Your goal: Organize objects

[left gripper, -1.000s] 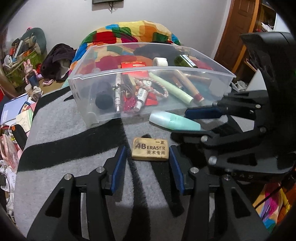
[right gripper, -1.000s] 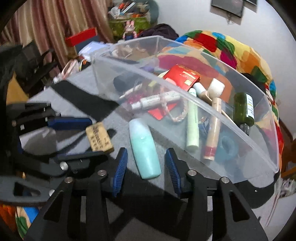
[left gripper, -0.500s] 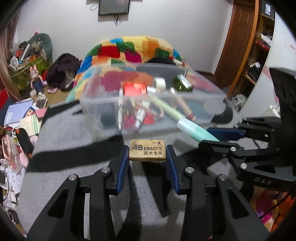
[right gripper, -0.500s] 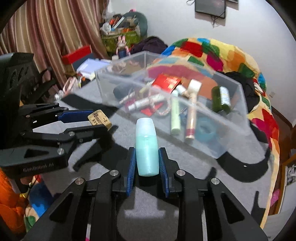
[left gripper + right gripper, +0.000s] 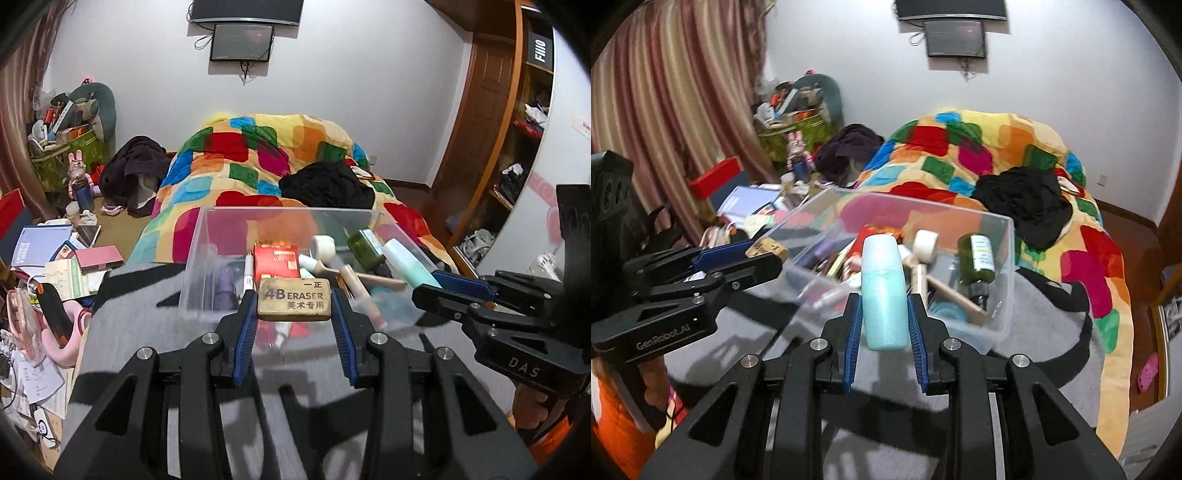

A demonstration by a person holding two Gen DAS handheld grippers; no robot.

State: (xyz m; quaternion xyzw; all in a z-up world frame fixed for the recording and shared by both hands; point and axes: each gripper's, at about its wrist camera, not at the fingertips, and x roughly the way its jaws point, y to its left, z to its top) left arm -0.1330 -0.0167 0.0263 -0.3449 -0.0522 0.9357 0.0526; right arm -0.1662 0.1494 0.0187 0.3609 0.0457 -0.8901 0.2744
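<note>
Eraser (image 5: 293, 299) and mint tube (image 5: 884, 295) hang in the air near the clear bin's (image 5: 1006, 273) front wall, lifted so each can clear that wall and drop inside. The left gripper (image 5: 294, 301) has its fingers closed on the eraser's short ends, label upward. The right gripper (image 5: 884, 317) pinches the tube's lower body, leaving its cap end free to lead into the bin's clutter.

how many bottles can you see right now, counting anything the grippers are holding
2. A mint-green bottle is clamped in the right gripper, held above the clear bin. A dark green bottle lies inside the bin at its right end. Clutter in the bin may hide others.
</note>
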